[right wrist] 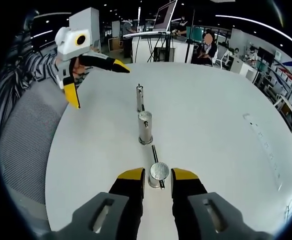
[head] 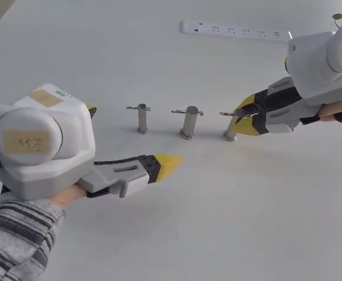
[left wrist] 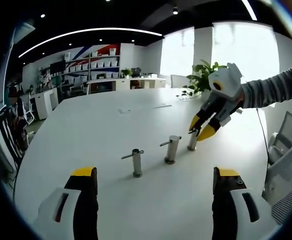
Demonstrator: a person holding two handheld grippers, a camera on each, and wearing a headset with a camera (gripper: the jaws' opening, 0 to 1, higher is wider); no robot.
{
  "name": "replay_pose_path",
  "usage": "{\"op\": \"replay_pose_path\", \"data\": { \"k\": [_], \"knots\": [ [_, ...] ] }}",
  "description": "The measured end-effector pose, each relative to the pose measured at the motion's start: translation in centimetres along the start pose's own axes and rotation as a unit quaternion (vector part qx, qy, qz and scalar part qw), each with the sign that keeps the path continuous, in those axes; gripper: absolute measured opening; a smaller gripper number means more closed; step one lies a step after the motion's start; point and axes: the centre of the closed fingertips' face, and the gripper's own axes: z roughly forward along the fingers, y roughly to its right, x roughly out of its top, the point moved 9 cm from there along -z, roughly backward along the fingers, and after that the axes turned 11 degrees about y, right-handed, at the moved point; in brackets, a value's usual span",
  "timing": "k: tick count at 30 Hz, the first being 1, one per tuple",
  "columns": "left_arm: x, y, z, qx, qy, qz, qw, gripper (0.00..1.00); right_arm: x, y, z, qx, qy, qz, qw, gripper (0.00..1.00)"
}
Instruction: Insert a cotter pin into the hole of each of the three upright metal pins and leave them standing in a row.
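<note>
- The third pin (head: 231,132) stands at the right end of the row on the table (head: 247,222), with a cotter (head: 228,114) at its top.
- The right gripper (head: 241,113) has narrow jaws on either side of that pin's head. I cannot tell whether they pinch the cotter.
- The middle pin (head: 189,123) and left pin (head: 142,120) stand upright, each with a cotter through it.
- The left gripper (left wrist: 155,172) hovers in front of the row, jaws wide apart.

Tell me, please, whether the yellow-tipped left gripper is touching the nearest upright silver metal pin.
Apart. In the head view, bare white table lies between the yellow-tipped left gripper and the nearest upright silver metal pin.

Open office: desks (left wrist: 131,84), monitor (right wrist: 166,14), chairs (left wrist: 291,134).
</note>
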Motion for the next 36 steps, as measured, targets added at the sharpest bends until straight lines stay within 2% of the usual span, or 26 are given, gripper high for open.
{"op": "replay_pose_path", "data": {
  "k": [5, 7, 9, 12, 16, 18, 22, 24, 25, 26, 29, 31, 33, 35, 36],
  "knots": [
    [0.3, 0.0, 0.1, -0.002, -0.003, 0.003, 1.0, 0.96, 0.2, 0.0, -0.7, -0.025, 0.012, 0.007, 0.9996, 0.22],
    [0.4, 0.0, 0.1, -0.002, -0.002, 0.004, 1.0, 0.96, 0.3, -0.1, -1.2, -0.044, 0.027, 0.025, 0.9984, 0.25],
    [0.6, 0.0, 0.1, 0.0, -0.002, 0.001, 1.0, 0.96, 0.4, -0.2, -1.7, -0.069, 0.042, 0.047, 0.9957, 0.29],
    [0.9, 0.1, 0.1, 0.001, -0.001, 0.0, 1.0, 0.95, 0.6, -0.5, -2.8, -0.097, 0.079, 0.091, 0.988, 0.37],
    [1.2, 0.0, 0.1, 0.006, -0.002, 0.0, 1.0, 0.95, 0.7, -1.0, -4.0, -0.118, 0.089, 0.106, 0.9833, 0.43],
    [1.4, -0.1, 0.1, 0.01, 0.002, -0.007, 0.9999, 0.94, 0.5, -1.5, -4.7, -0.134, 0.094, 0.134, 0.9773, 0.46],
    [1.8, -0.3, 0.0, 0.015, 0.007, -0.013, 0.9998, 0.93, 0.1, -2.3, -5.3, -0.164, 0.118, 0.15, 0.9679, 0.55],
    [1.9, -0.3, 0.0, 0.016, 0.006, -0.011, 0.9998, 0.93, -0.2, -2.6, -5.4, -0.176, 0.119, 0.164, 0.9633, 0.57],
    [2.0, -0.3, -0.1, 0.016, 0.006, -0.01, 0.9998, 0.93, -0.4, -2.7, -5.5, -0.192, 0.122, 0.179, 0.9574, 0.58],
    [2.1, -0.3, -0.1, 0.018, 0.007, -0.01, 0.9998, 0.93, -0.6, -2.8, -5.5, -0.195, 0.123, 0.188, 0.9548, 0.6],
    [2.1, -0.4, -0.3, 0.021, 0.006, -0.019, 0.9996, 0.93, -0.9, -3.2, -5.4, -0.214, 0.138, 0.218, 0.942, 0.66],
    [2.1, -0.4, -0.5, 0.023, 0.002, -0.023, 0.9995, 0.93, -1.0, -3.7, -5.3, -0.218, 0.145, 0.229, 0.9376, 0.68],
    [2.2, -0.4, -0.8, 0.028, 0.001, -0.023, 0.9993, 0.93, -0.9, -4.1, -5.3, -0.221, 0.145, 0.228, 0.9372, 0.69],
    [2.4, -0.5, -1.1, 0.038, 0.007, -0.029, 0.9989, 0.93, -0.8, -4.6, -5.3, -0.232, 0.152, 0.232, 0.9325, 0.7],
    [2.6, -0.5, -1.2, 0.045, 0.019, -0.037, 0.9981, 0.93, -0.6, -4.8, -5.4, -0.236, 0.16, 0.24, 0.928, 0.71]
  ]
}}
